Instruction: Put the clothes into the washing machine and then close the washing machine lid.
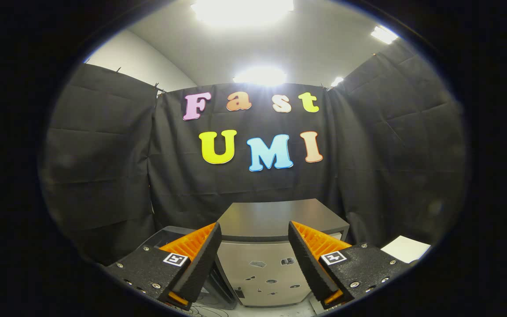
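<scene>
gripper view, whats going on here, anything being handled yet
Nothing is held yet. The hand-held tongs are open, their two orange-and-black fingers spread apart with nothing between them. Beyond them stands a boxy grey washing machine with its flat dark lid down, against the black cloth wall. A white sheet lies off to one side. I can't pick out any clothes.

black cloth booth walls [104, 176], white ceiling with bright lights [260, 75], pale floor [405, 248]
</scene>
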The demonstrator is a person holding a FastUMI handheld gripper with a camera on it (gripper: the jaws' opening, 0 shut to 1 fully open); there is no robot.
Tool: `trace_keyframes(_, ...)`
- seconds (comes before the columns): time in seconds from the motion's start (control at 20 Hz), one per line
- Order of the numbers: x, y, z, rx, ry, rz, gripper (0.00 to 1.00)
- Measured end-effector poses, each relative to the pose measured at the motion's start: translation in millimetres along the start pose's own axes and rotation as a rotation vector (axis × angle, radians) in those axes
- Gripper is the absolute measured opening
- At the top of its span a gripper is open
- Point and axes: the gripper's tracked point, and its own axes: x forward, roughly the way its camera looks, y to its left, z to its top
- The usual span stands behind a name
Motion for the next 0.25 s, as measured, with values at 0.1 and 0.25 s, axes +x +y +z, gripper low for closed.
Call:
trace_keyframes(0.1,0.6,5.3,0.6,0.000,-0.007,0.006,0.94)
trace_keyframes(0.25,-0.1,11.7,3.0,0.001,-0.016,0.013,0.94)
